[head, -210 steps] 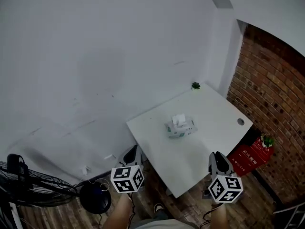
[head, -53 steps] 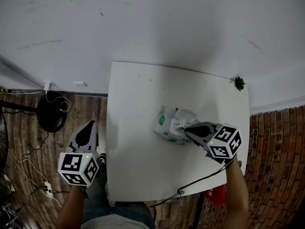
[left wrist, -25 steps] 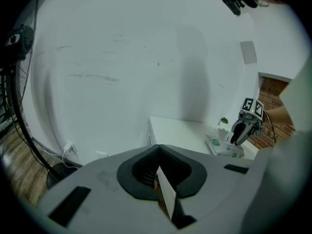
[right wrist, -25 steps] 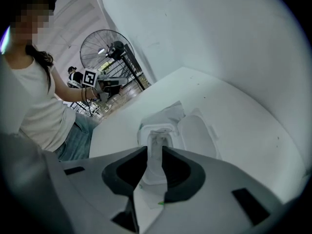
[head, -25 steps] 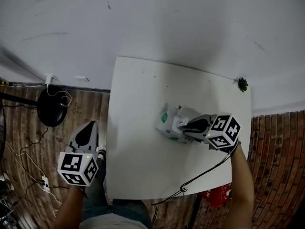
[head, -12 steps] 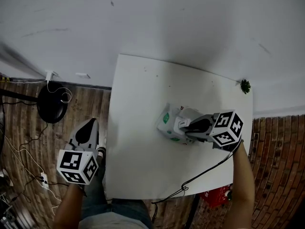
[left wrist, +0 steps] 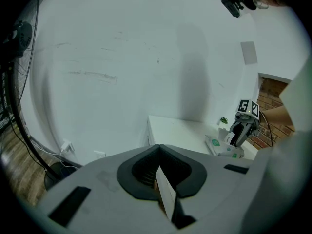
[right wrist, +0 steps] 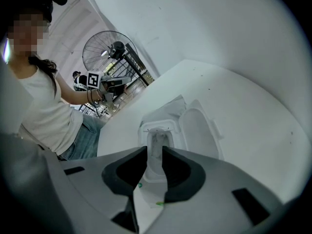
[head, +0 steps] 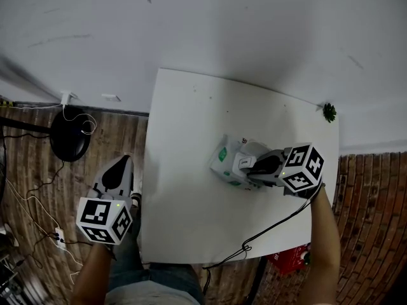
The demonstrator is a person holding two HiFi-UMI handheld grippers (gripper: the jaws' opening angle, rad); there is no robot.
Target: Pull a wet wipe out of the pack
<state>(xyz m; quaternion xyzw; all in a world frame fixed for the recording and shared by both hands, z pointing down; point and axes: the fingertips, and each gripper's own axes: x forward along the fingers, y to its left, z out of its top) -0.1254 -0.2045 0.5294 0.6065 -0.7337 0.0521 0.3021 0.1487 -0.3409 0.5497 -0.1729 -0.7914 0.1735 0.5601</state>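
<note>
The wet wipe pack [head: 230, 164] lies on the white table [head: 184, 138], right of its middle, with its lid [right wrist: 197, 128] flipped open. A tuft of wet wipe [right wrist: 156, 143] sticks up from the opening. My right gripper [head: 250, 166] is down on the pack from the right. In the right gripper view its jaws are shut on that tuft, and the right gripper [right wrist: 155, 152] hides the pack's near half. My left gripper [head: 119, 167] hangs shut and empty off the table's left edge, over the floor. From the left gripper view the pack [left wrist: 224, 147] is far off.
A small green plant [head: 329, 112] stands at the table's far right corner. The right gripper's cable [head: 261, 237] trails over the front edge. A black fan base [head: 67, 142] and wires lie on the wooden floor at left. A brick wall [head: 375, 234] runs along the right.
Since 8.4 s ago my right gripper has gone from the table's front edge to the pack. In the last second it has barely shifted. The left gripper has stayed off the table.
</note>
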